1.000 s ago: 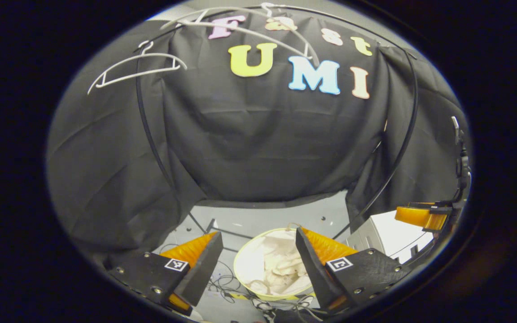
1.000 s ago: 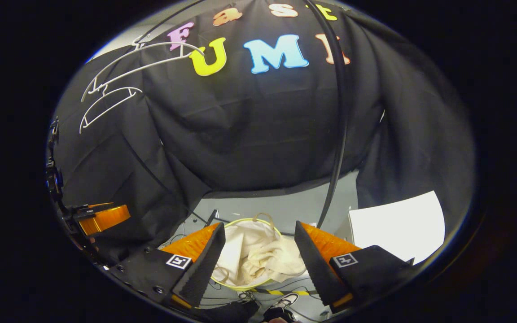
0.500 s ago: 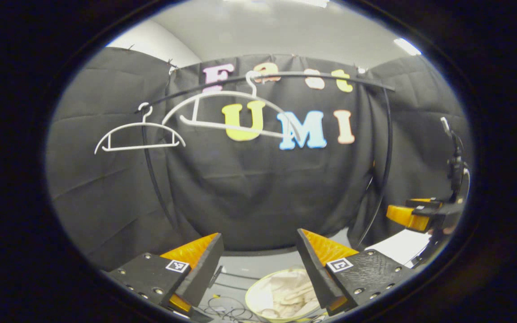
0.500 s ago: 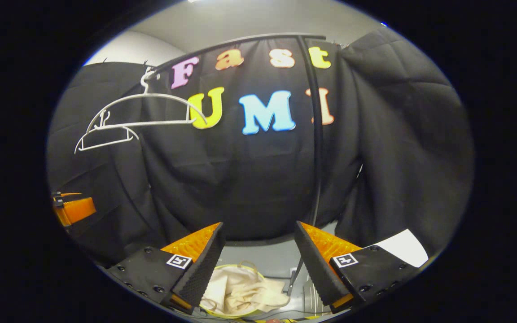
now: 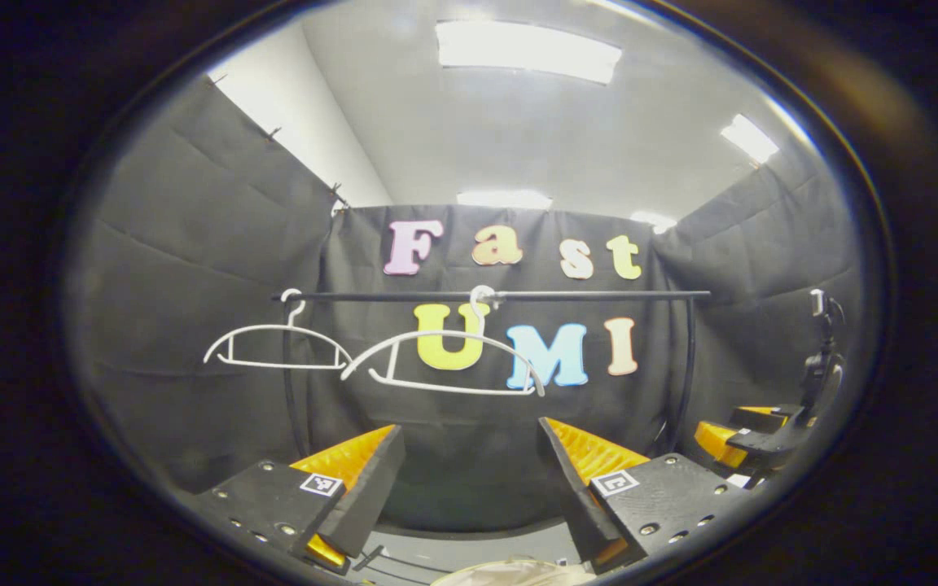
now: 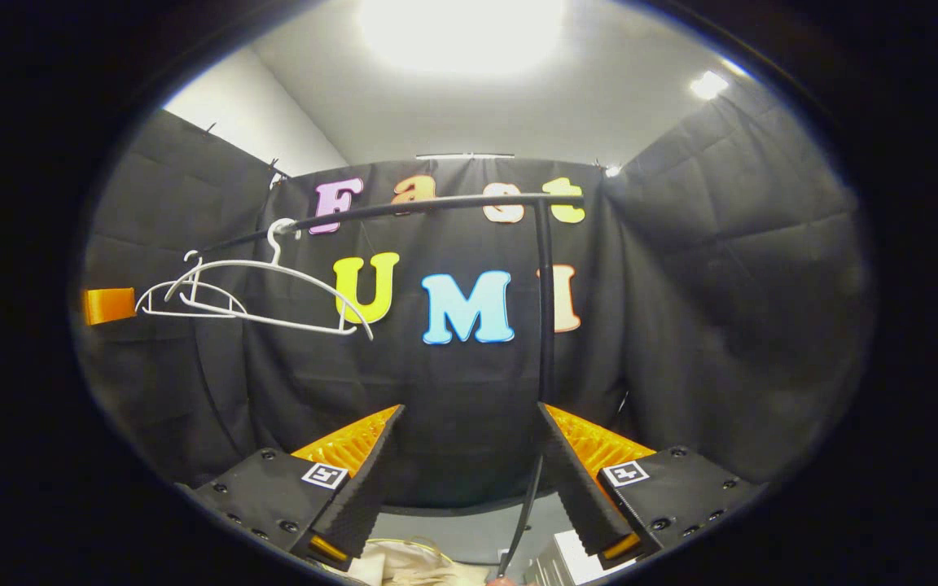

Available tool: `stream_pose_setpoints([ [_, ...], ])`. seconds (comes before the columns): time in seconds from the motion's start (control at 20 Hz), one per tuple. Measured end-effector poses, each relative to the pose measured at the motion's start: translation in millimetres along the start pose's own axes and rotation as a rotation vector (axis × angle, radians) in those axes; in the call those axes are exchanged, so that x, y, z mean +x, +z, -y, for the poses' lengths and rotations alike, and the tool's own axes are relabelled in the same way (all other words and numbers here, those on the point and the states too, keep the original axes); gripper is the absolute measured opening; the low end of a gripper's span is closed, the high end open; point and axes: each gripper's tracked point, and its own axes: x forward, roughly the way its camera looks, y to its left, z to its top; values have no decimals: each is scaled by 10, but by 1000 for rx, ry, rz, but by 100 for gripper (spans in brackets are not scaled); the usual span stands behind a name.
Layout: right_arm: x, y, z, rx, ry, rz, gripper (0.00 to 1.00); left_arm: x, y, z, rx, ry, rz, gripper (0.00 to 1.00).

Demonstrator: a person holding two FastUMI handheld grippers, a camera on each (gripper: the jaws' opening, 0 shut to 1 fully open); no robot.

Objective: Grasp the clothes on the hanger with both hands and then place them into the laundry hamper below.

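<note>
Black cloth walls, a bare rail, both grippers released.

Left gripper view: black cloth hangs behind a dark rail (image 5: pixel 493 296) on which two white hangers (image 5: pixel 443 358) hang bare, with no garment on either. The left gripper (image 5: pixel 469 476) sits near and low, jaws spread with nothing between them. At the far right edge the right gripper (image 5: pixel 750 435) is held level. A pale sliver at the bottom edge is probably the hamper (image 5: pixel 518 571); the clothes look to be in it, so the task seems done.
Right gripper view: the right gripper (image 6: pixel 469 472) also stands spread and empty. Cream clothes (image 6: pixel 392 566) lie at the bottom, under the rail (image 6: pixel 436 207) and hangers (image 6: pixel 261 293). The left gripper (image 6: pixel 109 305) shows far left.
</note>
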Motion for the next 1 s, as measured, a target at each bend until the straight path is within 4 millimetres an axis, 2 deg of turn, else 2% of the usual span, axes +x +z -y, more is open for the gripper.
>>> stream_pose_setpoints([
  [0.1, -69, 45, 0, 8, 0, 5, 98, -64, -84, 51, -33, 9, 1, 93],
  [0.2, -201, -118, 62, 14, -20, -45, 98, -200, -194, -56, -53, 90, 37, 93],
  [0.25, -283, -197, 90, 20, -25, -62, 94, -250, -271, -77, -55, 117, 37, 93],
  [0.4, -466, -457, 115, 15, -8, -135, 94, -388, -622, -58, -16, 129, -52, 93],
  [0.45, -502, -482, 149, -1, -8, -151, 94, -465, -668, -47, -2, 128, -72, 93],
  [0.5, -504, -436, 194, -15, -18, -143, 94, -511, -684, -29, 8, 121, -77, 93],
  [0.55, -484, -353, 231, -22, -29, -122, 99, -499, -683, -33, 16, 115, -78, 93],
  [0.6, -460, -261, 247, -17, -37, -98, 99, -477, -691, -38, 21, 111, -75, 94],
  [0.65, -432, -202, 235, -2, -39, -74, 94, -483, -704, -40, 24, 110, -77, 94],
  [0.7, -402, -140, 213, 17, -36, -54, 99, -479, -734, -48, 28, 113, -78, 94],
  [1.0, -319, -110, 169, 45, -46, -40, 99, -607, -682, -122, 27, 136, -60, 94],
])
